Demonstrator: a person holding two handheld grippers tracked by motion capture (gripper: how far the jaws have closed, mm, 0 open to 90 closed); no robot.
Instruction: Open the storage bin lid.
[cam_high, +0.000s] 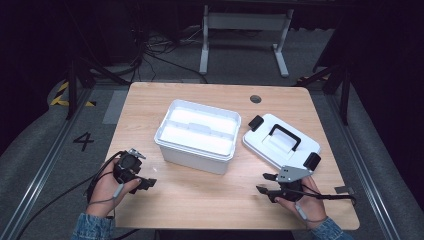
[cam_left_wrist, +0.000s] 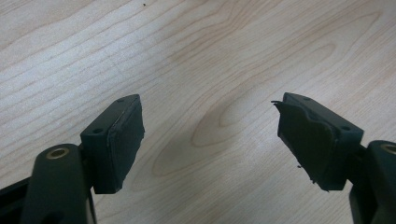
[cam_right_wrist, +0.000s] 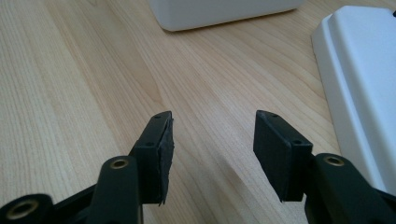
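We rest both tongs, left and right, spread wide and empty over the bare counter, because the lid lies flat just beside the open white box, waiting near our right tongs.

Both sleeves are faded blue denim. The left gripper and right gripper are matte black, each with two blocky jaws faced with dark rubber pads (one left pad is frayed at its edge), small screw holes and brass-ringed pivots. Black cables trail back; the right carries a grey three-cornered plate.
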